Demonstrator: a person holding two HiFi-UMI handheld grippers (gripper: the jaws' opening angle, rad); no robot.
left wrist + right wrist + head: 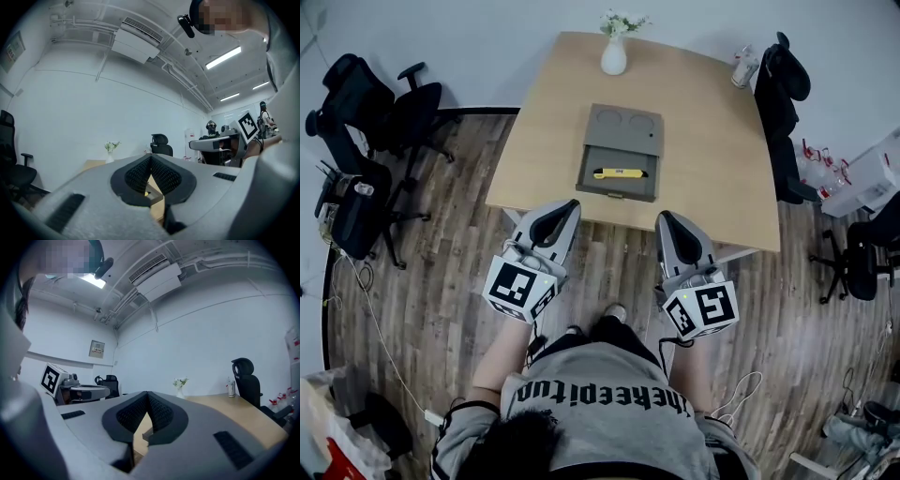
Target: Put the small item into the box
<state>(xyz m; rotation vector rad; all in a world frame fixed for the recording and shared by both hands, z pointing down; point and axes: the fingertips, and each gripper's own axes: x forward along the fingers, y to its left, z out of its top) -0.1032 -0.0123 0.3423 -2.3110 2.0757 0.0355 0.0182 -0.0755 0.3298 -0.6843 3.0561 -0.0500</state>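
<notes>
Left gripper (570, 205) and right gripper (666, 218), both closed and empty, at the near edge of the table (546, 122); the yellow item (620, 173) lies in the near half of the open grey box (624, 131), so open the jaws early and straddle its narrow width.

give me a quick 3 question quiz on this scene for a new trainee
1. True or false: the left gripper holds the yellow item seen at the grey box.
2. Where does the white vase stand? A) at the far edge of the table B) at the table's near edge C) inside the grey box
3. In what state are the jaws of the right gripper?

Key: 1 false; 2 A; 3 shut, with nothing between them.
</notes>
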